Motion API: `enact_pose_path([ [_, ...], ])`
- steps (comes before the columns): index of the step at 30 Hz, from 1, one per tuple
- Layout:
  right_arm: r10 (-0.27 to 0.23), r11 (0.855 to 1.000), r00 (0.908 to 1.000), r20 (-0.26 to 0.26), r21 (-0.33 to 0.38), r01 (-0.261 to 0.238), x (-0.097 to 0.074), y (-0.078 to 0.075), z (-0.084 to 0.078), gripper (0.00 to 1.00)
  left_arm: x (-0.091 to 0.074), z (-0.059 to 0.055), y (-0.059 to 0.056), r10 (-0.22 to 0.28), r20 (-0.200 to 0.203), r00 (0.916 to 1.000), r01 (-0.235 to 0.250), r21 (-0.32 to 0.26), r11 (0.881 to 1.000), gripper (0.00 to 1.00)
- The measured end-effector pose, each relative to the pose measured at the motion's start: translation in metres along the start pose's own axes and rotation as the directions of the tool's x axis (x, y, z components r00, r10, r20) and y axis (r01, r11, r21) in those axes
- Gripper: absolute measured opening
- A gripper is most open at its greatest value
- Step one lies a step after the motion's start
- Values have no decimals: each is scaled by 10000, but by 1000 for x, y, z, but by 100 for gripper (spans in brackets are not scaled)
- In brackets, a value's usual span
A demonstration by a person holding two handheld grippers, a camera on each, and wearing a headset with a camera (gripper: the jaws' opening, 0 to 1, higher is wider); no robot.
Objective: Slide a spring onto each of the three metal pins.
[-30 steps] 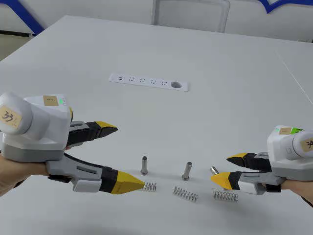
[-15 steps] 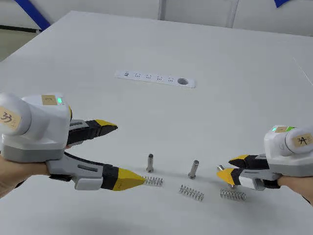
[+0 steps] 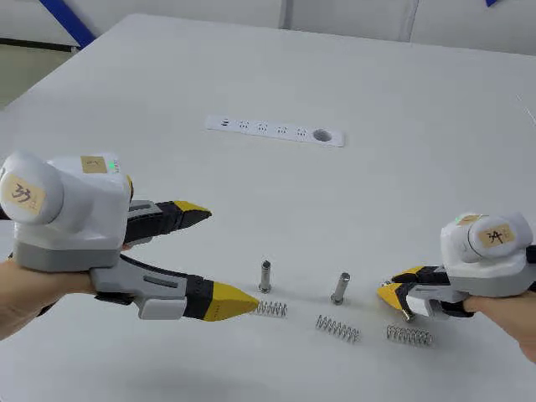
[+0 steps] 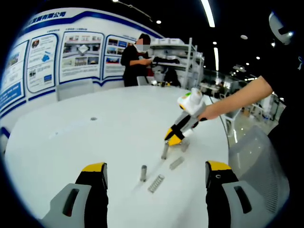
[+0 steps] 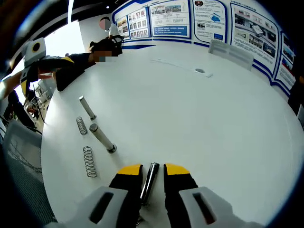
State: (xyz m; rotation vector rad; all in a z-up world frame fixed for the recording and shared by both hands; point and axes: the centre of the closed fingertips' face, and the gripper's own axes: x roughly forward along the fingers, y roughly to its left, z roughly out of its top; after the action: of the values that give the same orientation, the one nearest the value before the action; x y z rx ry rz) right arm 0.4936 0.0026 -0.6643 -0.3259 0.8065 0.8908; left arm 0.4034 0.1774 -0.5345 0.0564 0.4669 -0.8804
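Three short metal pins and three springs lie in a row on the white table (image 3: 394, 184). The left pin (image 3: 265, 275) and middle pin (image 3: 341, 286) stand upright. Springs (image 3: 270, 309), (image 3: 337, 327), (image 3: 409, 336) lie in front of them. My right gripper (image 3: 397, 284) is shut on the right pin (image 5: 149, 179), whose shaft runs between the yellow jaws. My left gripper (image 3: 226, 256) stands wide open just left of the left pin, its lower fingertip next to the left spring (image 4: 156, 183).
A white power strip (image 3: 276, 131) lies further back on the table. A person (image 4: 135, 59) stands beyond the far end, by wall posters and shelving. A pale chair back (image 5: 232, 50) sits at the table's edge.
The right gripper's jaws have narrowed and shut on the right pin. The left gripper has stayed open in about the same place. The head camera has shifted.
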Motion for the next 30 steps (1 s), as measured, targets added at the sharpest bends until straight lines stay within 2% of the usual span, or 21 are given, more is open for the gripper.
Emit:
enact_pose_path([
  [4, -335, 9992, 9994, -6, -198, 335, 2, -1, 1, 16, 0, -1, 1, 21, -46, 10000, -21, -1, 10000, 86],
  [5, -565, 9974, 9984, -11, -457, 564, 2, -4, 0, 15, 0, -1, 1, 32, -19, 10000, -32, -37, 10000, 86],
  [7, -395, 9991, 9992, 5, -176, 395, 2, 1, 0, 11, -1, -1, 1, 47, 8, 10000, -47, -57, 10000, 86],
  [10, -542, 9974, 9985, -124, -484, 535, 1, 4, -1, 10, -2, -2, 1, 68, 49, 10000, -67, -104, 9999, 86],
  [15, -681, 9974, 9975, -181, -236, 677, 0, 2, -3, 8, -3, -8, 0, 46, -55, 10000, -47, -169, 9998, 85],
  [19, -872, 9961, 9962, -38, -133, 871, -2, 3, -3, 7, -6, -6, -2, 87, 71, 9999, -86, -213, 9997, 85],
  [20, -898, 9959, 9959, -61, 109, 898, -2, 3, -4, 7, -7, -6, -2, 124, 72, 9999, -122, -204, 9997, 85],
  [22, -880, 9961, 9961, -80, -10, 880, -2, 2, -4, 7, -9, -5, -1, 156, 97, 9998, -154, -208, 9997, 85],
  [24, -995, 9941, 9949, -159, -443, 987, -4, 1, -5, 7, -12, -4, -1, 211, 166, 9996, -207, -231, 9995, 84],
  [30, -1067, 9935, 9935, 401, -349, 1081, -14, 0, 1, 7, -14, -2, -1, 278, 258, 9993, -271, -275, 9993, 84],
])
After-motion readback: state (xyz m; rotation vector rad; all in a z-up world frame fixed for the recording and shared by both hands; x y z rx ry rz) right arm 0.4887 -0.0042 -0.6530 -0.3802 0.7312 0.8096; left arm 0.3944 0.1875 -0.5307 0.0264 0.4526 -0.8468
